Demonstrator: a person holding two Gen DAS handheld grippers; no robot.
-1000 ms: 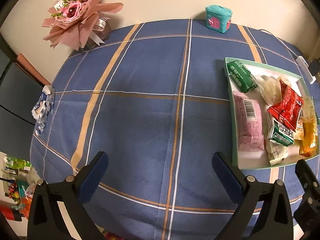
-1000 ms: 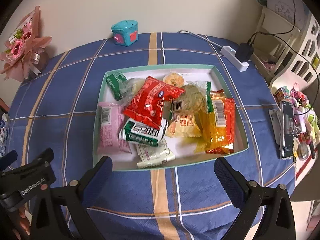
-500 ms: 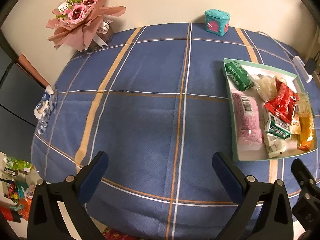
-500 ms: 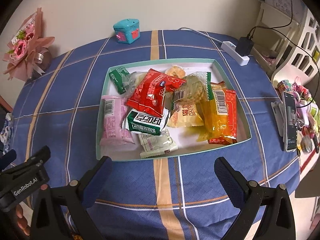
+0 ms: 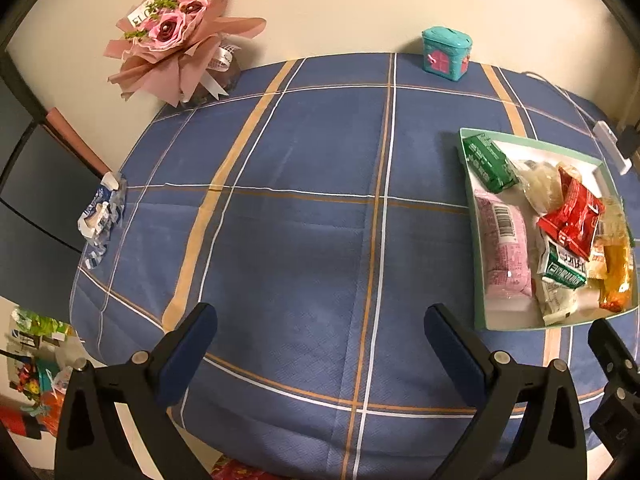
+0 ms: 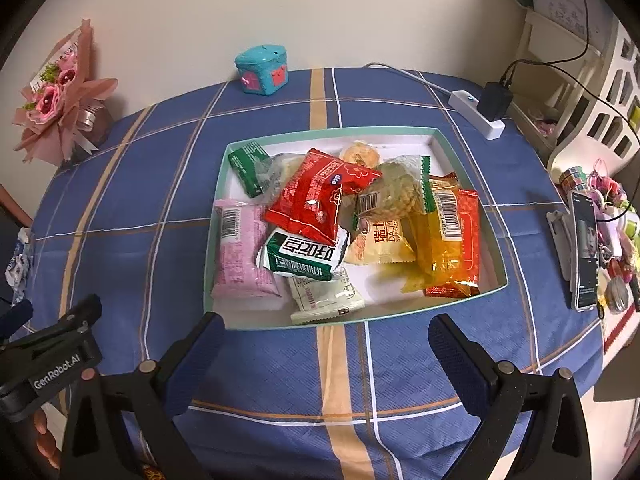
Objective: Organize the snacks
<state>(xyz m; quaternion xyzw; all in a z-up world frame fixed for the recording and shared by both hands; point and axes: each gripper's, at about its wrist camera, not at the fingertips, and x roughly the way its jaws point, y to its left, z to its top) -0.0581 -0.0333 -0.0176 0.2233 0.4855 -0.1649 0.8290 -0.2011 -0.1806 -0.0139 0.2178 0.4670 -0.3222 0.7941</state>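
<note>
A shallow green-rimmed tray (image 6: pixel 464 152) is seen toward the right edge of the table (image 6: pixel 160 184), which is covered by a blue plaid cloth. The tray is filled with snack packets: a red packet (image 6: pixel 316 196) is piled on top at the middle, a pink packet (image 6: pixel 240 256) lies along the tray's left wall, a dark green packet (image 6: pixel 250 166) sits in its far left corner, and an orange packet (image 6: pixel 444 252) rests by its right wall. A green-and-white packet (image 6: pixel 304 258) is partly tucked under the red one.

The right gripper (image 6: pixel 324 354) is held above the table's near edge, just in front of the tray, its jaws spread wide with nothing between them. The left gripper (image 5: pixel 320 344) is held over bare cloth to the tray's left, likewise spread and empty.

A teal toy box (image 5: pixel 446 54) stands at the far edge, and a pink bouquet (image 5: pixel 180 40) at the far left corner.
</note>
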